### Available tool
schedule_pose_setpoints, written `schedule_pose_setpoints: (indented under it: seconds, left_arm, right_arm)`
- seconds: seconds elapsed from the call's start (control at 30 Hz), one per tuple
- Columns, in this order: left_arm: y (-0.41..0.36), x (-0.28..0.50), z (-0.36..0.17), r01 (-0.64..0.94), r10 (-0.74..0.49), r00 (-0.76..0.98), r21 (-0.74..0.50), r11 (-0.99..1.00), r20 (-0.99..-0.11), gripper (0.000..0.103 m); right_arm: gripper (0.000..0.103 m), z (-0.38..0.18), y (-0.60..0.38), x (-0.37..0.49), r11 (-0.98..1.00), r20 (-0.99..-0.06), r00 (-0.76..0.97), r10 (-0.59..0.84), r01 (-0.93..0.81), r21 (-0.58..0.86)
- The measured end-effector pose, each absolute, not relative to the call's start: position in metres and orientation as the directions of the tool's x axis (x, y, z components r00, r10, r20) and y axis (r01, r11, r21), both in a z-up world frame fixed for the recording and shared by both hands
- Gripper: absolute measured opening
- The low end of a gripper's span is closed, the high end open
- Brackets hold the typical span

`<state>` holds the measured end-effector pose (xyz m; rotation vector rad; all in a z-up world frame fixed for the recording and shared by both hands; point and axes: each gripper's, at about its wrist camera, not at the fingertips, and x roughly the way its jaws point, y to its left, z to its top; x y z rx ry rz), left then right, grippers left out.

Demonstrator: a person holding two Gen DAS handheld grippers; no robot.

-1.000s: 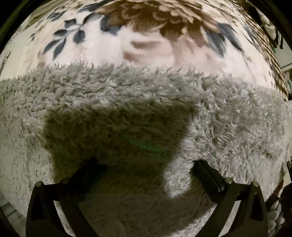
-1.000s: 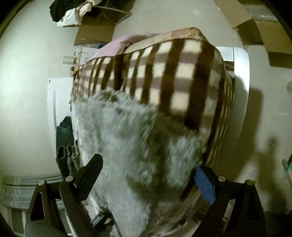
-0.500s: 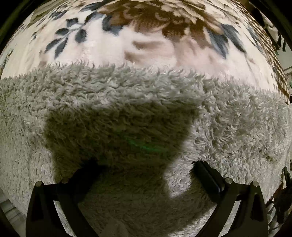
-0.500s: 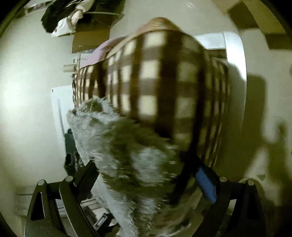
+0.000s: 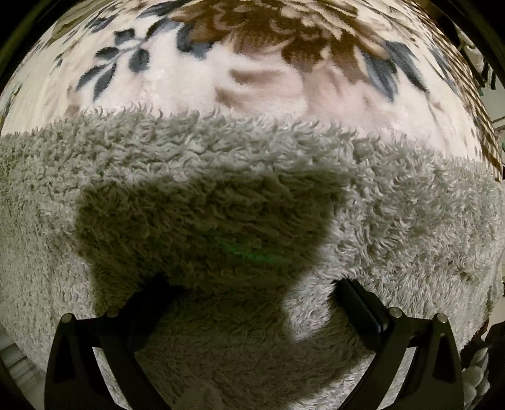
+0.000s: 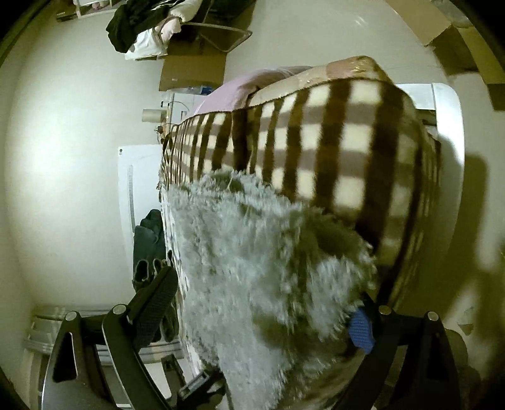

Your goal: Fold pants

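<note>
The pants are grey fluffy fleece and lie spread on a floral blanket. My left gripper hovers close above them with its jaws wide apart, its shadow falling on the fleece. In the right wrist view the same grey pants lie over the edge of a brown-and-cream checked blanket. My right gripper is open, its fingers straddling the pants' edge without pinching it.
The bed's white frame shows at the right. Dark clothes hang beside the bed at the left. A chair with piled clothes and cardboard boxes stand on the floor beyond.
The right gripper's view swung and shook, then settled near where it began, with the pants still between its open fingers. The left gripper barely moved.
</note>
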<state>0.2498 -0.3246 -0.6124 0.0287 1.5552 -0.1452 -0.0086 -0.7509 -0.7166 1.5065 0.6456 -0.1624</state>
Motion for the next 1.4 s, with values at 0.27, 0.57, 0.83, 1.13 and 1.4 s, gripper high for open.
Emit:
schedule_pose_setpoints:
  seconds: [0.27, 0.57, 0.83, 1.13, 1.4]
  left_arm:
    - [-0.323, 0.243, -0.611, 0.102, -0.075, 0.047, -0.070, 0.992, -0.996, 0.103]
    - [-0.324, 0.227, -0.608, 0.088, -0.069, 0.058, -0.064, 0.994, -0.996, 0.103]
    - [-0.306, 0.225, -0.571, 0.062, -0.145, 0.041, -0.143, 0.988, -0.989, 0.103]
    - [-0.213, 0.204, -0.504, -0.021, -0.276, 0.101, -0.280, 0.960, -0.956, 0.103]
    - [-0.067, 0.196, -0.473, -0.140, -0.240, 0.165, -0.263, 0.954, -0.957, 0.103]
  right_arm:
    - [0.094, -0.709, -0.753, 0.014, 0.062, -0.381, 0.874, 0.302, 0.381, 0.923]
    - [0.063, -0.720, -0.747, 0.048, 0.081, -0.404, 0.861, 0.310, 0.400, 0.913]
    - [0.020, -0.673, -0.713, 0.078, 0.307, -0.631, 0.741, 0.232, 0.559, 0.770]
    - [0.019, -0.532, -0.614, 0.123, 0.620, -0.696, 0.697, 0.173, 0.472, 0.627]
    - [0.019, -0.500, -0.429, 0.138, 0.788, -0.720, 0.633, 0.284, 0.273, 0.551]
